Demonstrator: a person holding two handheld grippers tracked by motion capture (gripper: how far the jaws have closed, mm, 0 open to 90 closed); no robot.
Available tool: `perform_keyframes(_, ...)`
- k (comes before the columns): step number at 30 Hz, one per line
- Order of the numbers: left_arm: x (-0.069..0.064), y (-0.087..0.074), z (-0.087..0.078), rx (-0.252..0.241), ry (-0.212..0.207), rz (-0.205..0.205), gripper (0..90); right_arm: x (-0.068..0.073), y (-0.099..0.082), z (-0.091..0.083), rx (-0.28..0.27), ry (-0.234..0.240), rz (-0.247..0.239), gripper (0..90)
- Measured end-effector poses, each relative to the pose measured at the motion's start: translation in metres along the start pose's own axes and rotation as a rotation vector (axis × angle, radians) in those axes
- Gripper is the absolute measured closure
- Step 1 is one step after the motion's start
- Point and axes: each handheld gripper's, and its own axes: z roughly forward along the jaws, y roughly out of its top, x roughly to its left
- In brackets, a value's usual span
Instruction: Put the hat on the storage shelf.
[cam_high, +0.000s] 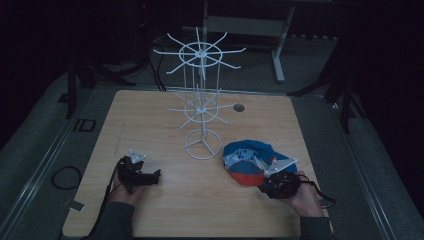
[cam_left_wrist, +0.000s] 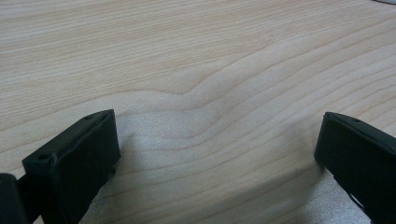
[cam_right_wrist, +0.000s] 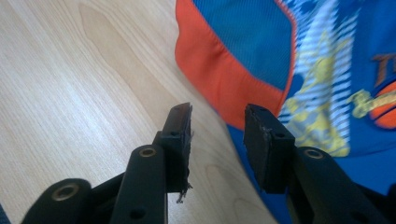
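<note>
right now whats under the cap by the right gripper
The blue and orange cap lies on the bare wooden table; wood shows along its orange brim. Whatever might sit beneath its crown is covered by the fabric. The right gripper stands open at the brim edge.

The right gripper (cam_right_wrist: 217, 119) is pointing along the table (cam_right_wrist: 70, 93) toward a cap (cam_right_wrist: 289, 70). Its jaws are standing partly apart with nothing pinched between them. The cap's orange brim edge (cam_right_wrist: 215, 70) is lying just beyond the gap, and the right jaw is overlapping the blue fabric with yellow and white print.
</note>
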Motion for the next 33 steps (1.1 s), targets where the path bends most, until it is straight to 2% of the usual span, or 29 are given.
perform_keyframes(7, -0.001, -0.001, -0.001, 0.0, -0.002, 0.002, 0.0, -0.003, 0.015, -0.018, -0.003, -0.005, -0.054, 57.0)
perform_keyframes(14, -0.001, 0.0, -0.001, 0.0, -0.003, 0.001, 0.0, -0.008, 0.026, -0.028, -0.024, -0.006, -0.066, 50.4)
perform_keyframes(20, -0.001, 0.0, -0.001, 0.003, -0.004, 0.001, 0.0, -0.011, 0.035, -0.035, 0.015, -0.047, -0.11, 52.2)
perform_keyframes(29, -0.001, 0.0, -0.001, 0.003, -0.004, 0.001, 0.0, -0.029, 0.049, -0.045, 0.017, -0.062, -0.142, 54.1)
perform_keyframes(33, -0.001, 0.0, -0.001, 0.005, -0.004, 0.002, 0.0, -0.038, 0.054, -0.046, 0.008, -0.055, -0.132, 50.9)
